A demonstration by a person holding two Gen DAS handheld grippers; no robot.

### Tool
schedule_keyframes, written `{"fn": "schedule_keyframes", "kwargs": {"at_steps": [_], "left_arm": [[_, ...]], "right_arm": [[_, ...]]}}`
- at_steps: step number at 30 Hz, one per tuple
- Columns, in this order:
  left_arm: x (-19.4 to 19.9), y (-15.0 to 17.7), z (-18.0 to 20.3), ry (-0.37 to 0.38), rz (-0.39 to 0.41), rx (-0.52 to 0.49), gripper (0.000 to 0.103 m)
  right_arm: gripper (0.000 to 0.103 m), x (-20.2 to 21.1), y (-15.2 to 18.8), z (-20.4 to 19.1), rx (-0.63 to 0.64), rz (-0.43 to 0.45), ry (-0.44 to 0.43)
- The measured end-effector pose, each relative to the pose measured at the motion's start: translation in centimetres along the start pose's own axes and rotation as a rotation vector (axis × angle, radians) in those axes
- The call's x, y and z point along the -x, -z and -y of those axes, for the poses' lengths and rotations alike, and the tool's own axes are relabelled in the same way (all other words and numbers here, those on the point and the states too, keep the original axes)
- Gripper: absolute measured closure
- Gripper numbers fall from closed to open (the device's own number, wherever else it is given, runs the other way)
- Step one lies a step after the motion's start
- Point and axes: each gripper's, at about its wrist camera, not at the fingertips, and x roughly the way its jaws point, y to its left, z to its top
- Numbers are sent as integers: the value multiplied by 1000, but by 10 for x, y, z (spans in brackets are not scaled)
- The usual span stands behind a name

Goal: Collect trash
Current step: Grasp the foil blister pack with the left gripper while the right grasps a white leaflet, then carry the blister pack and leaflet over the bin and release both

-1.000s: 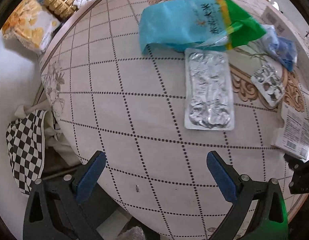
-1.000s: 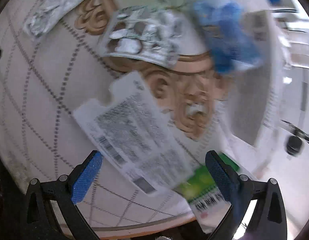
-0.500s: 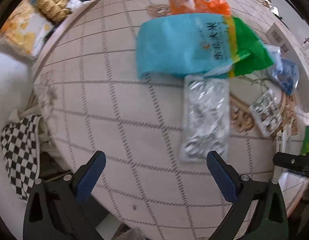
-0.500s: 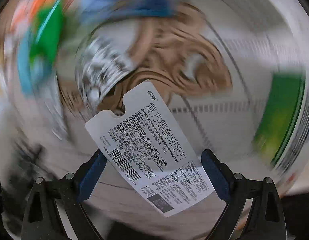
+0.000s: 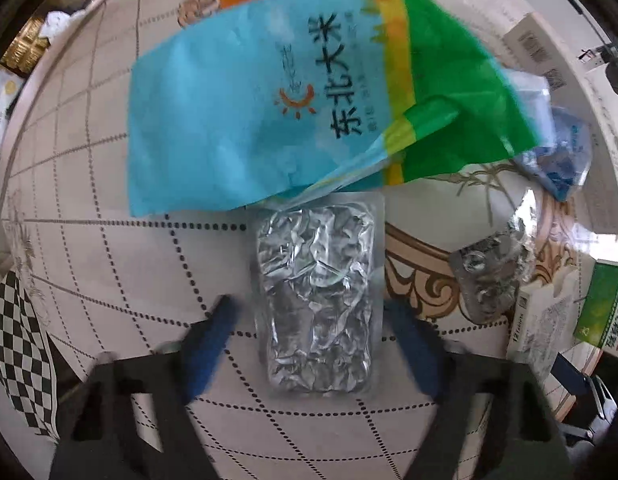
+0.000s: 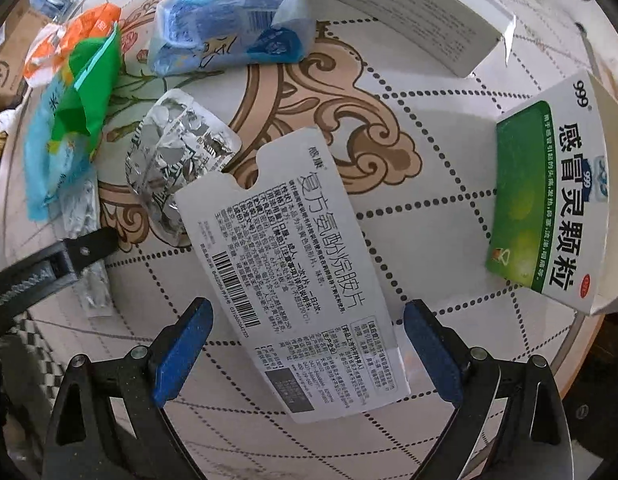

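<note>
Both grippers hang open above the table (image 6: 449, 216). Left gripper (image 5: 313, 340) straddles the foil blister pack (image 5: 317, 300), which lies flat between its spread fingers. Right gripper (image 6: 309, 344) straddles the white flattened carton (image 6: 293, 272) likewise.

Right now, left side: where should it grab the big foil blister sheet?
Across its long edges, near the end closest to the left hand-held gripper. The foil blister sheet lies flat, lengthwise between the open fingers; its far end tucks under the blue-green rice bag.
</note>
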Motion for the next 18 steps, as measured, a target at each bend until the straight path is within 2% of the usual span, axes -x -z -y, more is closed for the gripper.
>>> {"fn": "schedule_keyframes", "kwargs": {"at_steps": [1,2,3,6,9,12,14,18], "left_arm": [[1,2,1,0,-5,-3,41],[0,6,0,5,-11,-3,41],[0,11,-1,-2,-4,-8,41],[-2,31,-3,-22,-9,-27,41],[-3,68,-6,-61,-20,-70,41],[-6,93,-9,-66,-30,-77,41],[-8,99,-10,-48,-38,-64,41],[-10,97,-17,-32,-44,-58,42]], "right_arm": [[10,2,3,-3,-1,14,27],[18,4,5,-2,-5,27,59],[19,4,15,-4,-10,35,56],[19,7,29,10,-80,22,44],[19,7,58,30,-151,-28,7],[16,5,72,35,-117,-101,-61],[15,6,71,39,-132,-101,-121],[15,9,73,48,-80,-55,-56]]}}
